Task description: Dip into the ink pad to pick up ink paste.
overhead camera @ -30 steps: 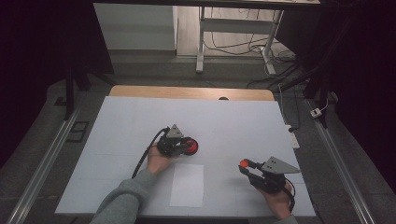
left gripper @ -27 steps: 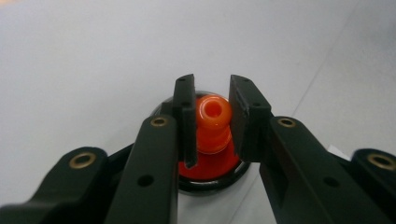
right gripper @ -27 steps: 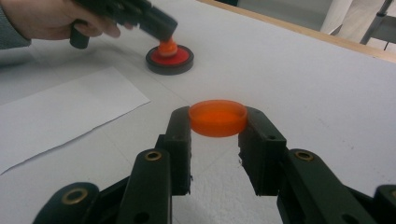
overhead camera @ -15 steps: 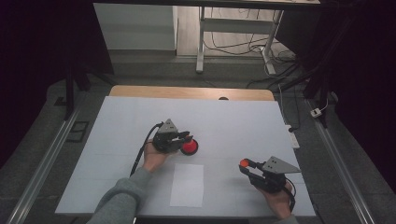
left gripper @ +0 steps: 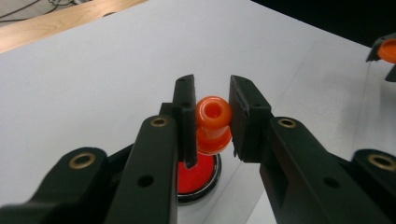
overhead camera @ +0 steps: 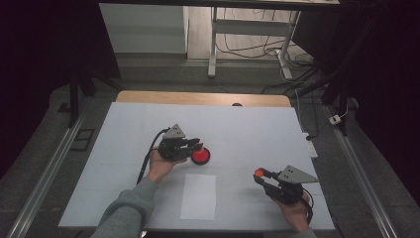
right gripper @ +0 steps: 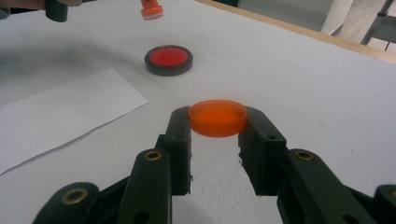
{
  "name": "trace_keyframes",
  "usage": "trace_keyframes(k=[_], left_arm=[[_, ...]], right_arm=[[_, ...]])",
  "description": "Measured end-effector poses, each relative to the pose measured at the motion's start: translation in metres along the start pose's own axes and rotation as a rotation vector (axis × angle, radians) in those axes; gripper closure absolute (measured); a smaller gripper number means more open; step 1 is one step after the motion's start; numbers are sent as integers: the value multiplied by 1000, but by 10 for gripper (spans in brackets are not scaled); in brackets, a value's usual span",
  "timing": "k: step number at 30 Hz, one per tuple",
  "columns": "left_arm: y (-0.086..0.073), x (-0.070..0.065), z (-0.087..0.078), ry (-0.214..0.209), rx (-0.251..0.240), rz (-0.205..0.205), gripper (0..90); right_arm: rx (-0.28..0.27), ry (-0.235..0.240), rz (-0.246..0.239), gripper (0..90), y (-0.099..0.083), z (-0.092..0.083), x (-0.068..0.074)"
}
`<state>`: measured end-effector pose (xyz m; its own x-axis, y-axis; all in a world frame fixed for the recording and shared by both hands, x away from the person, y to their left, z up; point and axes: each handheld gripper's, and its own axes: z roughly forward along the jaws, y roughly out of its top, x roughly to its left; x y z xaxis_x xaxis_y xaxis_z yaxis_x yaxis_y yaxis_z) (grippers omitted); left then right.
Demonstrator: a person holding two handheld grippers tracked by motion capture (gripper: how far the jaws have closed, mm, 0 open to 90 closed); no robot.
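- Left gripper point(overhead camera: 197, 145): jaws closed on an orange stamp point(left gripper: 213, 123), held by its knob, just above the ink pad point(right gripper: 168, 59).
- Right gripper point(overhead camera: 261, 175): jaws closed on an orange cap point(right gripper: 217, 117), held by its rim at the near right of the bench point(overhead camera: 257, 124), well apart from the pad.
- Ink pad: a round black tin near mid-bench, red pad inside, nothing else in it. Cap is held open side down as far as can be told; contents cannot be seen.
- White paper point(overhead camera: 199, 196) lies flat, near side of the pad, untouched by either gripper.
- Risk: the stamp is clamped on a rounded knob, so a slip or tilt in the jaws is likely if it is pressed off-axis; a smeared or partial print would result.
- Risk: the paper is loose; it could be dragged or lifted with the stamp if ink sticks.
- Risk: the tin is light and unheld; it could be knocked sideways by the left jaws on a low pass.
- Risk: the cap grip is shallow, on the rim alone; a drop is possible if the right hand is jolted.
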<state>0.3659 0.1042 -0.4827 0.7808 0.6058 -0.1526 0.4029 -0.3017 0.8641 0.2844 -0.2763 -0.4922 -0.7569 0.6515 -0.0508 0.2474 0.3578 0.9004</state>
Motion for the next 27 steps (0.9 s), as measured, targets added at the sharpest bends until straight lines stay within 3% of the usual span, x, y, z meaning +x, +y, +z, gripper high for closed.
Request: trace_keyframes(k=[16,27], left_arm=[[4,-8,-19,-52,-15,-6,732],[8,-22,-35,-90,-27,26,731]], right_arm=[[3,1,1,647,-1,3,-2],[0,-4,-4,646,0,1,-1]])
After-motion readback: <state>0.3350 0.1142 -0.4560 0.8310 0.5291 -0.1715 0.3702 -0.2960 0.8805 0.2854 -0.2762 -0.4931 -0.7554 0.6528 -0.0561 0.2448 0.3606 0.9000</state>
